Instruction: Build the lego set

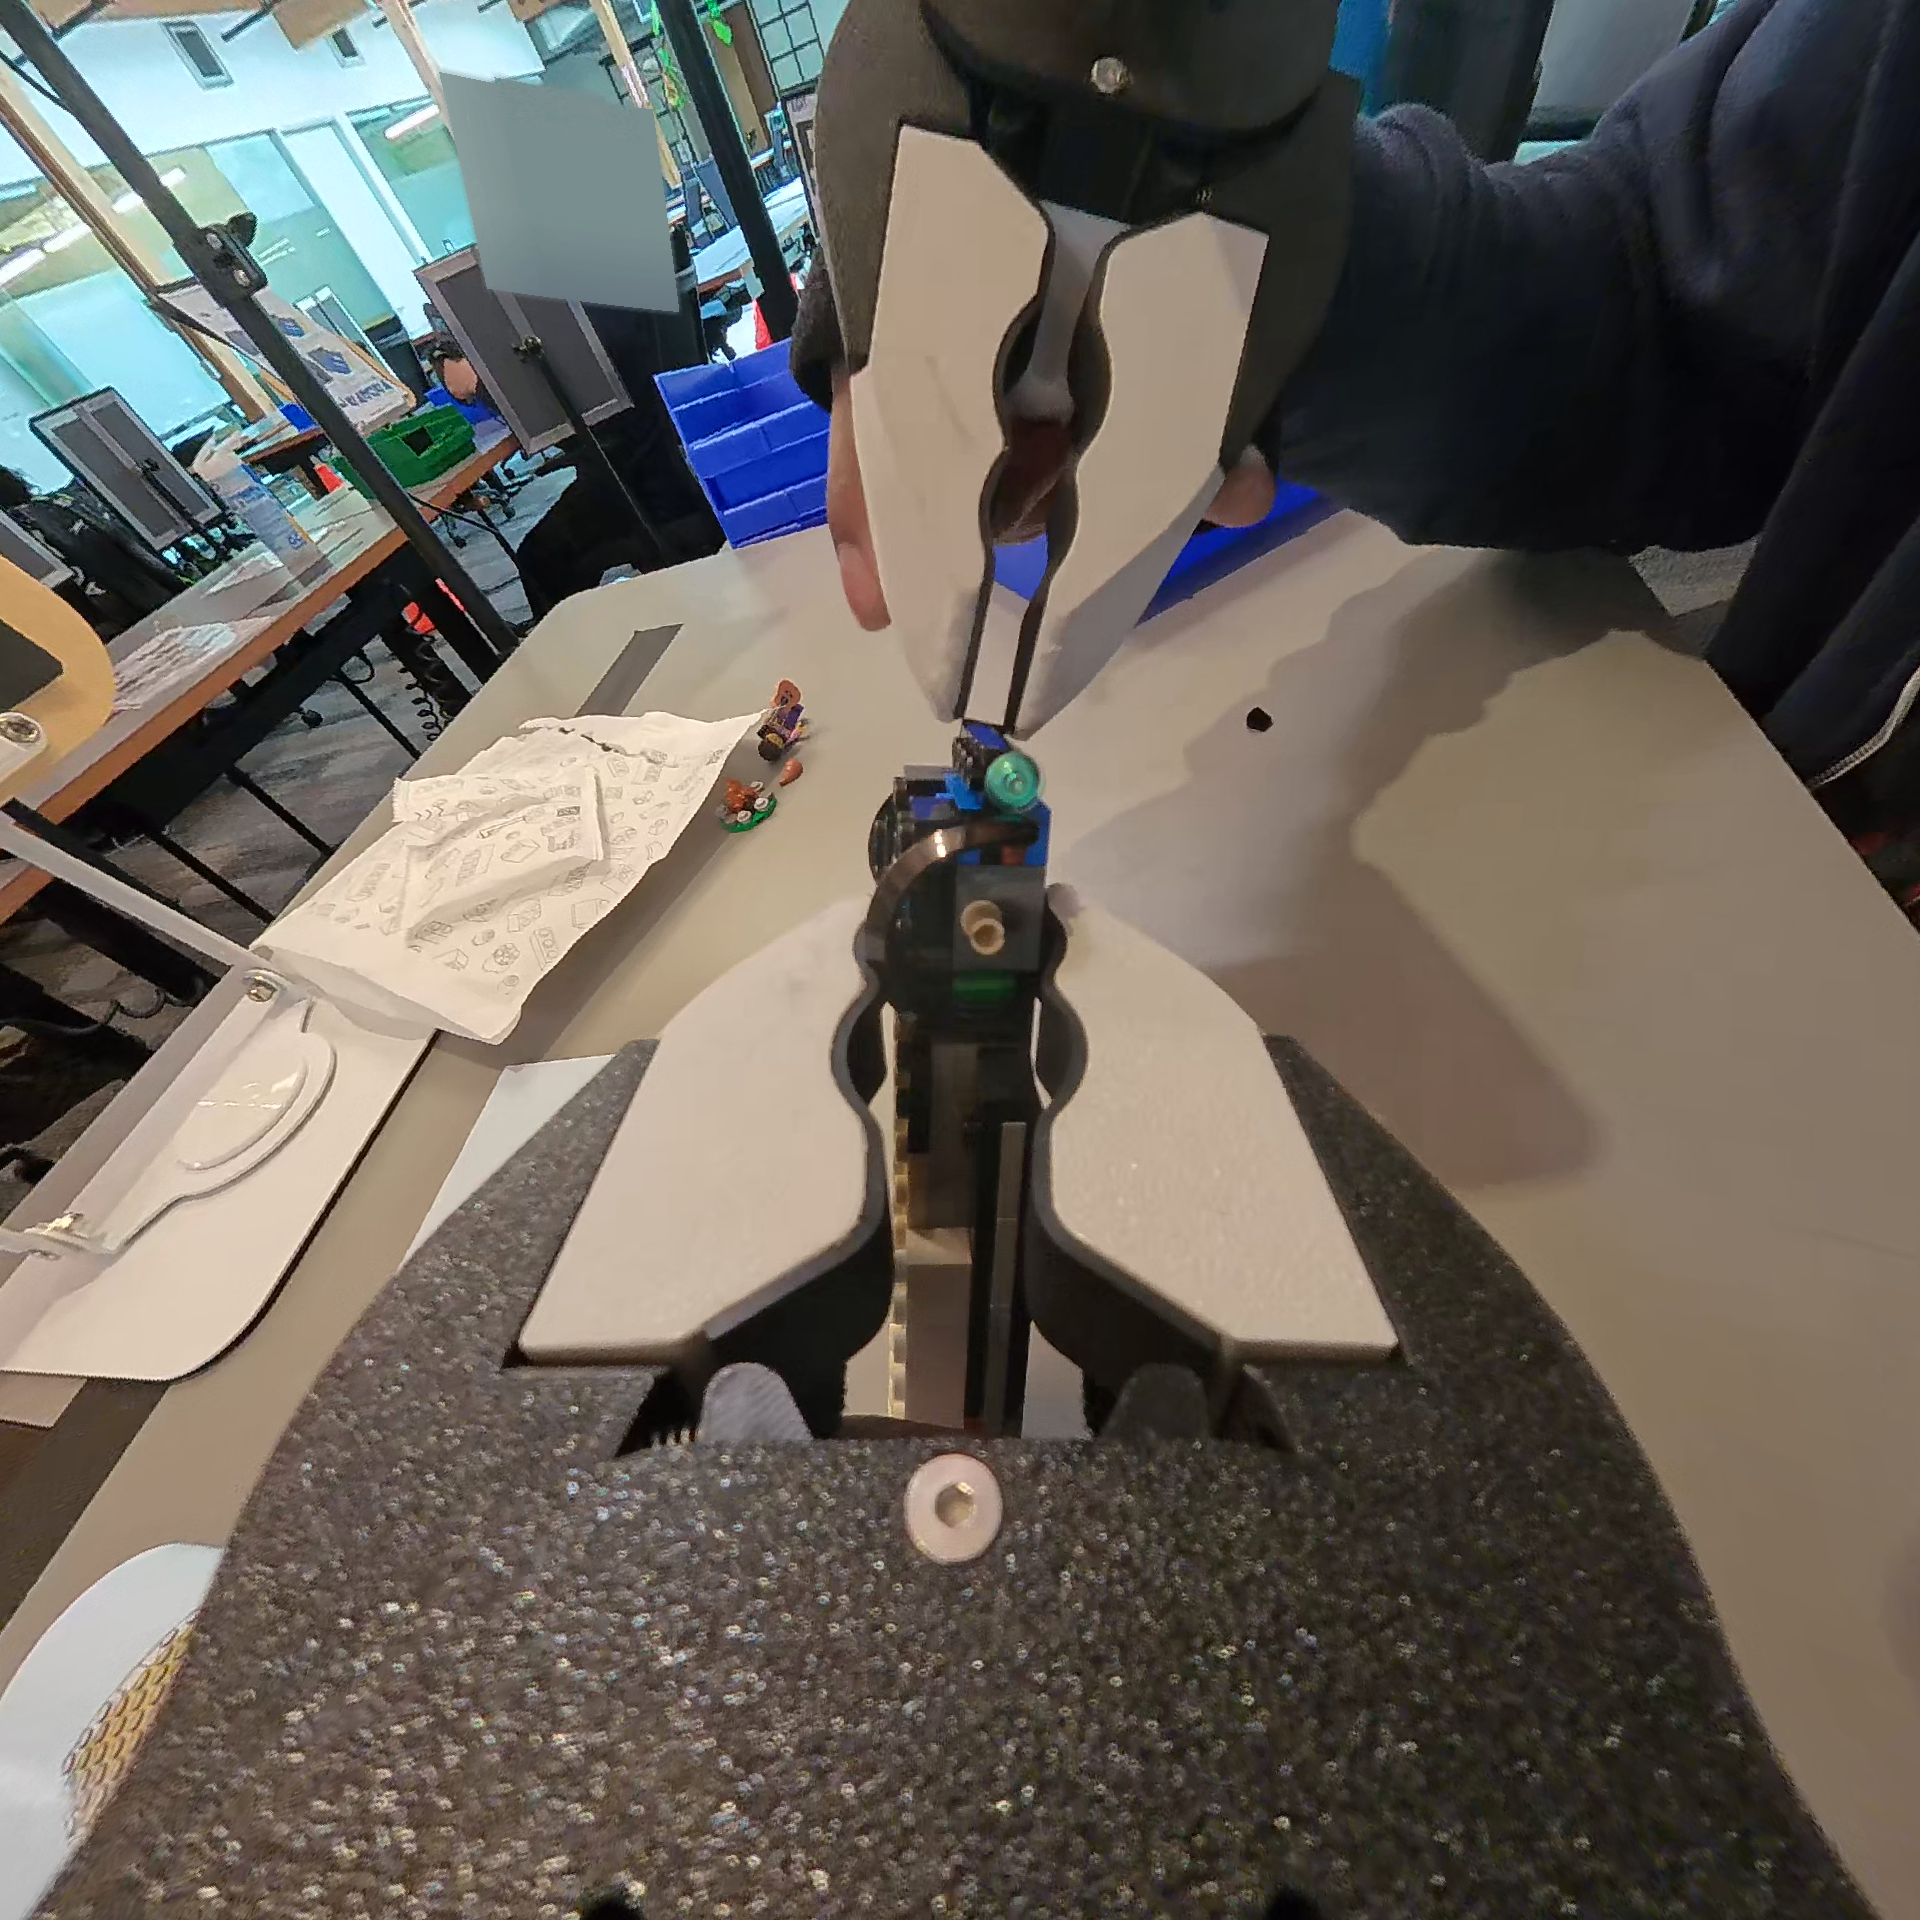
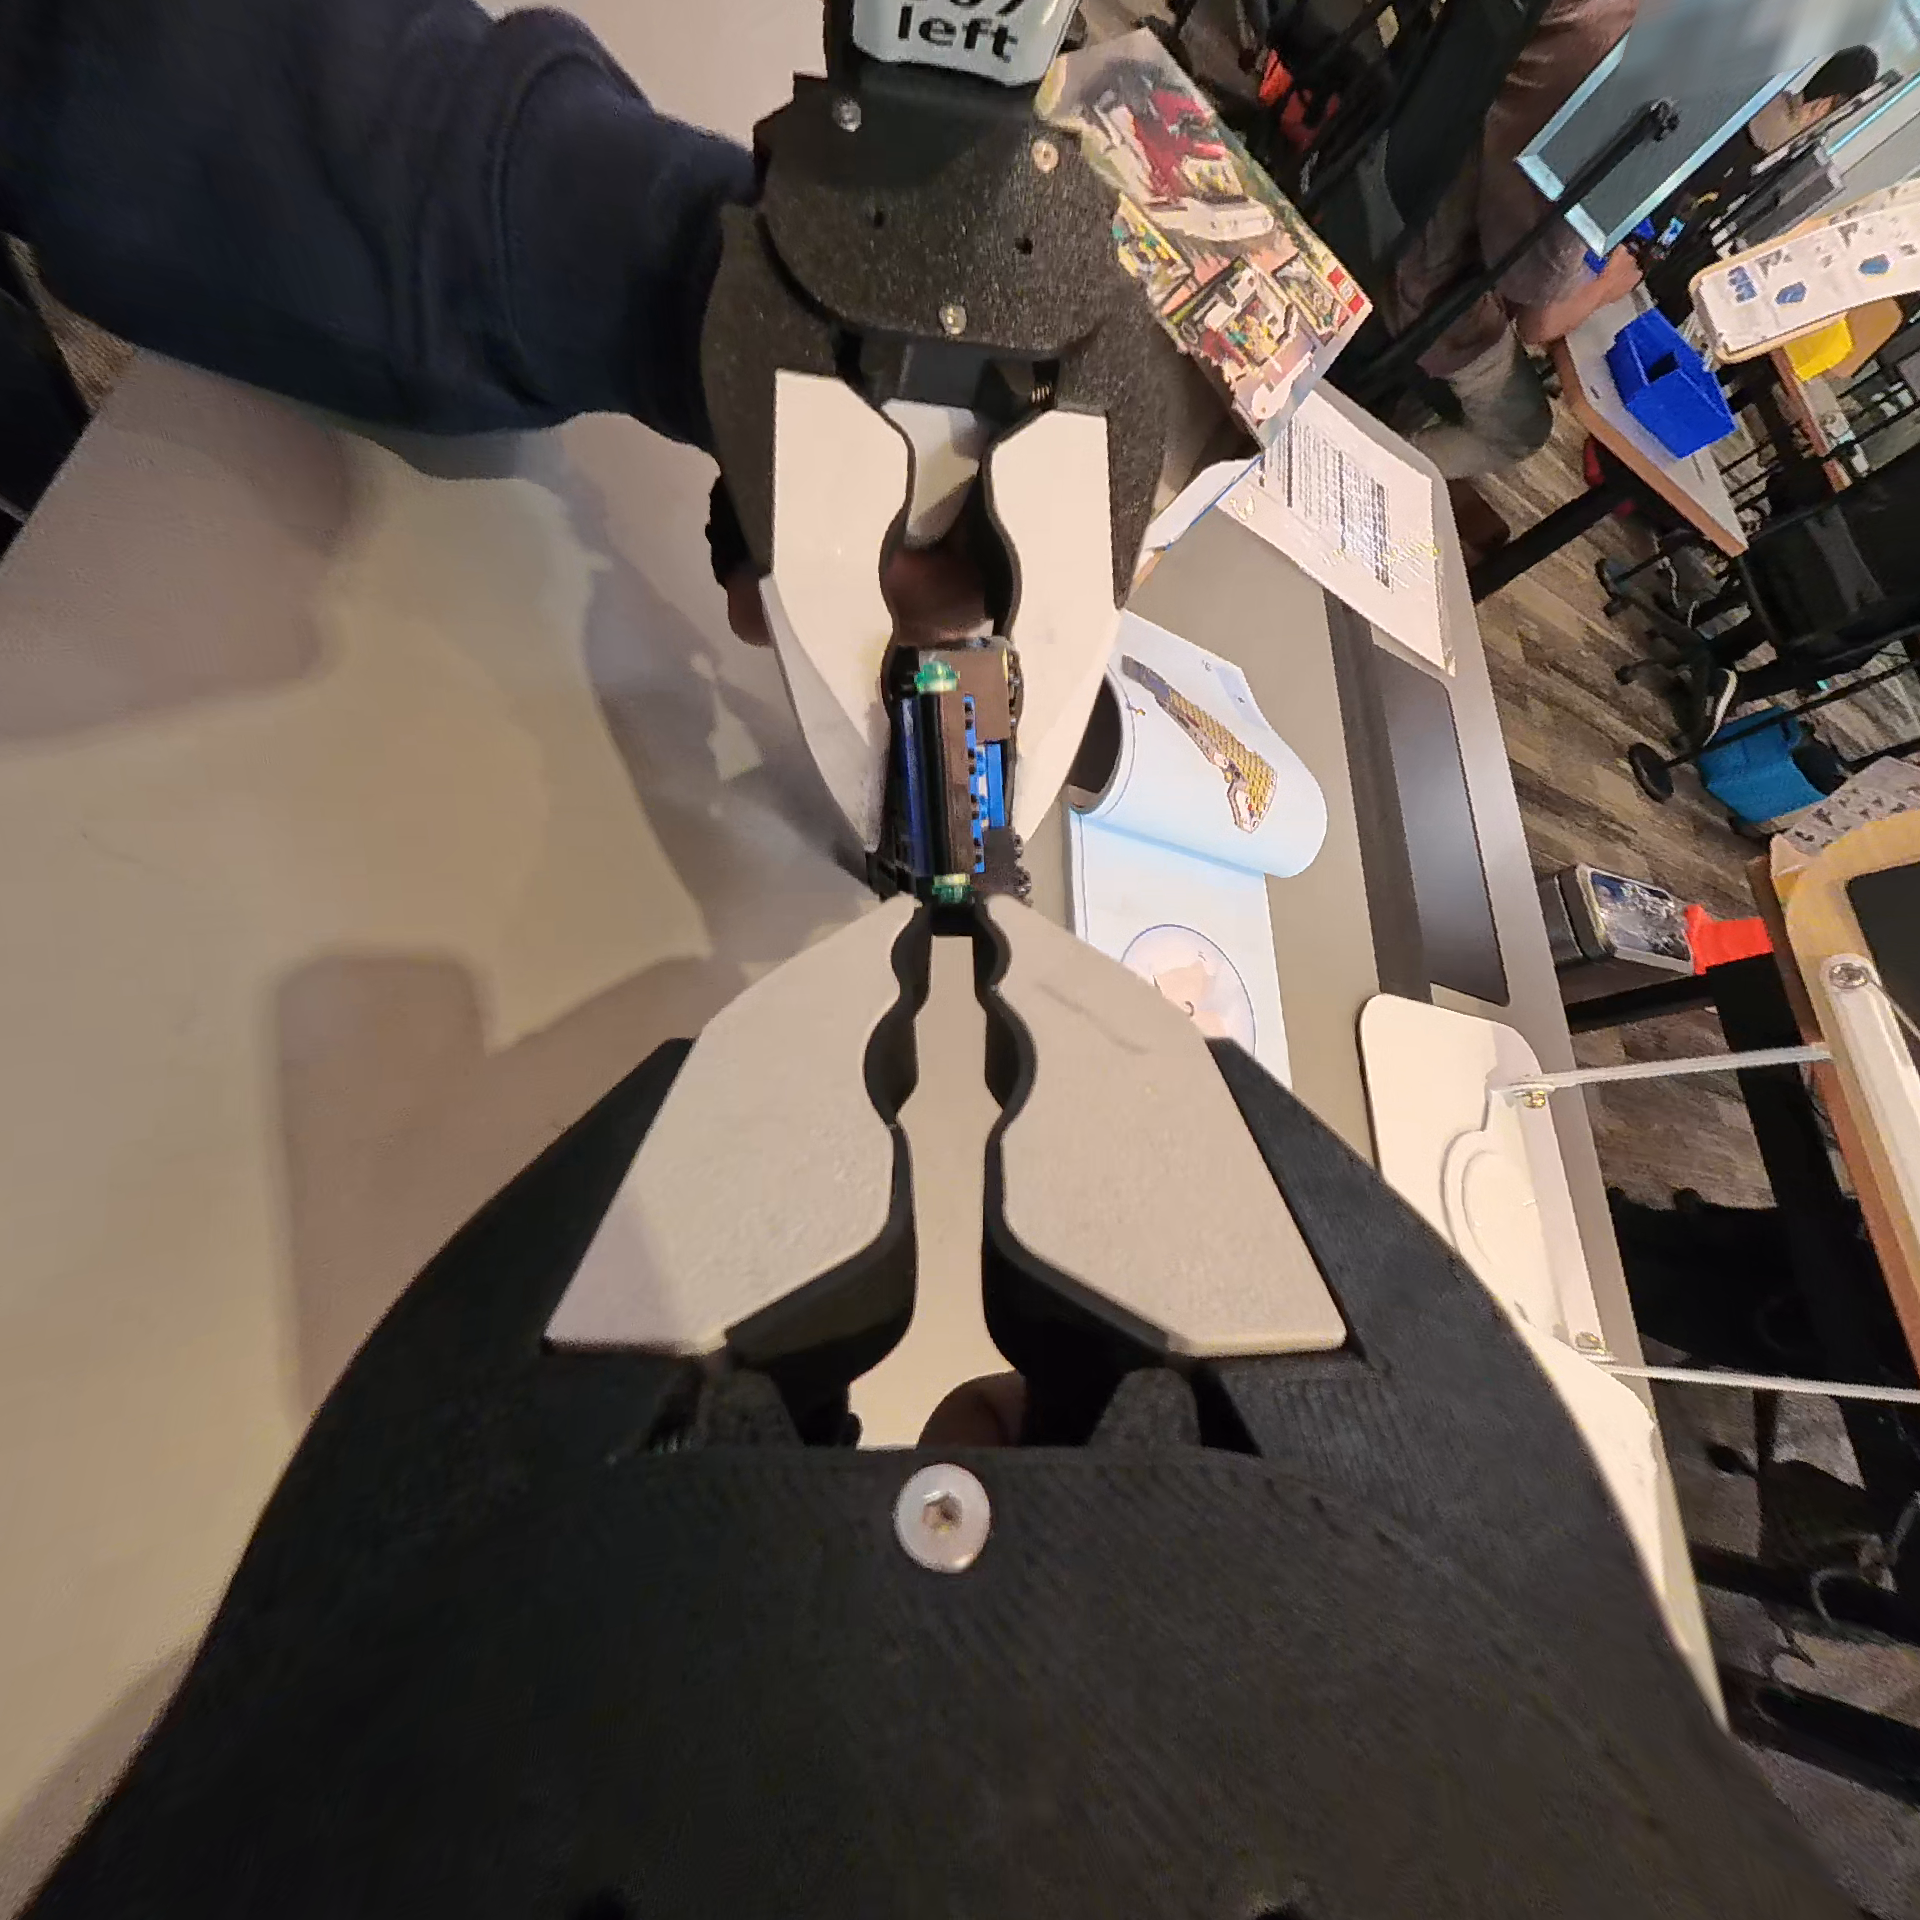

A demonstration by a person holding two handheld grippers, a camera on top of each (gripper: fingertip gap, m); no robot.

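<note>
My left gripper (image 1: 961, 914) is shut on a black and blue brick model (image 1: 966, 894) and holds it above the grey table (image 1: 1455, 935). The model runs back between the fingers. In the right wrist view the left gripper (image 2: 945, 831) grips the same model (image 2: 951, 769) by its sides. My right gripper (image 2: 943, 920) comes from the opposite side, its tips pinched on a small black and blue piece (image 1: 982, 746) at the model's far end, next to a clear green round stud (image 1: 1013, 781). The right gripper also shows in the left wrist view (image 1: 992, 722).
A crumpled white paper bag (image 1: 499, 862), two small figures (image 1: 781, 717) (image 1: 746, 808) and a tiny black piece (image 1: 1258, 717) lie on the table. Blue bins (image 1: 748, 436) stand behind it. An open instruction booklet (image 2: 1195, 790), a picture box (image 2: 1226, 239) and a white tray (image 2: 1475, 1143) lie alongside. My two grippers' fingertips are within a few centimetres of each other.
</note>
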